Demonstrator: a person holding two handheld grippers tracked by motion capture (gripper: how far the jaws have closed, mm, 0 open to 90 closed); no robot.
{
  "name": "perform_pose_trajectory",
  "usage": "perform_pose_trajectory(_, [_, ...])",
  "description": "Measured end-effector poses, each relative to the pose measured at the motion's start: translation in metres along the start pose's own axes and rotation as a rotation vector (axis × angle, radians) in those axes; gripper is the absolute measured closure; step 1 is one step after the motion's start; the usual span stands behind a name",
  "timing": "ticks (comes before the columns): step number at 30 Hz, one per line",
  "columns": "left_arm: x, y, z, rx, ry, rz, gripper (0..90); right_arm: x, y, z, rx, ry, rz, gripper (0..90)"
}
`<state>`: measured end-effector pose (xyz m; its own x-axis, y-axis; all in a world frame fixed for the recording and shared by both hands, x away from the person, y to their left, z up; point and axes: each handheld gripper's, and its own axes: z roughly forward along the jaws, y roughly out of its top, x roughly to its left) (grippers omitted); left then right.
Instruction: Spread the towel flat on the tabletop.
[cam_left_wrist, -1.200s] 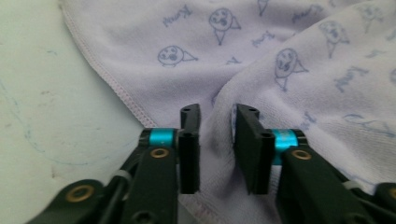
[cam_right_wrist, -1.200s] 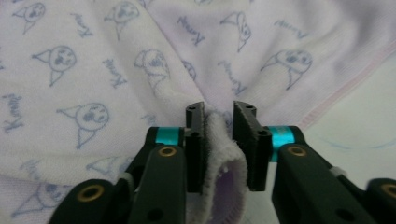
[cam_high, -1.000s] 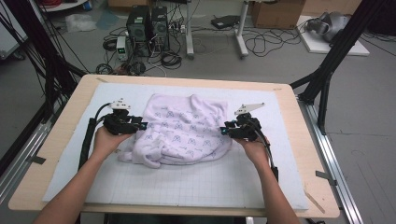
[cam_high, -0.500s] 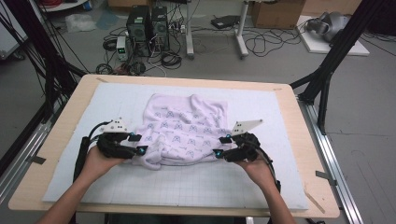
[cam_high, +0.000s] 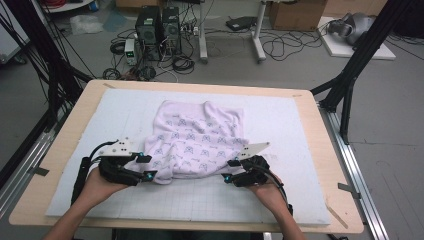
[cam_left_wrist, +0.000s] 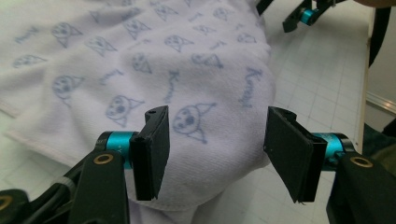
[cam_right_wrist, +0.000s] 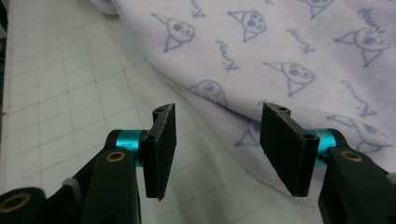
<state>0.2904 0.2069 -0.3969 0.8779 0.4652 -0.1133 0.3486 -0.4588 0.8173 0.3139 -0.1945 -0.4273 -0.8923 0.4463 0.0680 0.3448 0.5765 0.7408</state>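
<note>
A lavender towel (cam_high: 200, 140) printed with small cartoon faces lies rumpled on the white gridded mat (cam_high: 295, 120). My left gripper (cam_high: 146, 166) sits at the towel's near left corner. Its jaws have just been opening, and in the left gripper view (cam_left_wrist: 217, 149) they stand apart with the towel's rounded edge (cam_left_wrist: 140, 70) lying between them, pads off the cloth. My right gripper (cam_high: 229, 171) is at the towel's near right edge. Its jaws have also just been opening; in the right gripper view (cam_right_wrist: 217, 147) they gape over the towel's hem (cam_right_wrist: 289, 51) without pressing it.
The mat covers a wooden table (cam_high: 65, 150) with bare mat in front of and beside the towel. Black frame legs (cam_high: 350, 75) stand at the table's right, and computers and cables (cam_high: 157, 30) sit on the floor beyond. The right gripper (cam_left_wrist: 303, 16) shows far off in the left gripper view.
Both hands have drawn back toward the table's near edge along the towel's sides. The grippers now sit at the towel's near corners instead of its middle sides.
</note>
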Motion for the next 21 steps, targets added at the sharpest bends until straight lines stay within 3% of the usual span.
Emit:
perform_pose_trajectory(3, [0.001, -0.007, 0.009, 0.031, -0.048, -0.007, 41.8, 0.000, -0.001, 0.007, 0.023, 0.000, -0.002, 47.5])
perform_pose_trajectory(6, [0.001, -0.012, 0.016, 0.062, -0.063, 0.003, 45.7, 0.001, -0.001, 0.015, 0.062, -0.018, -0.013, 55.3])
perform_pose_trajectory(9, [0.003, -0.014, 0.023, 0.083, -0.061, 0.006, 63.4, -0.001, 0.000, 0.018, 0.065, -0.037, -0.023, 69.0])
perform_pose_trajectory(11, [0.008, -0.013, 0.025, 0.090, -0.059, 0.014, 77.2, -0.006, 0.000, 0.018, 0.055, -0.026, 0.004, 79.8])
perform_pose_trajectory(13, [0.011, -0.011, 0.024, 0.089, -0.052, 0.014, 81.7, -0.010, -0.002, 0.016, 0.045, 0.003, 0.035, 86.4])
perform_pose_trajectory(16, [0.012, -0.005, 0.018, 0.072, -0.030, 0.016, 83.5, -0.013, -0.002, 0.009, 0.041, 0.030, 0.051, 87.9])
perform_pose_trajectory(21, [0.016, 0.017, 0.000, 0.008, -0.001, 0.013, 83.9, -0.015, 0.010, -0.020, 0.003, 0.016, 0.040, 88.0])
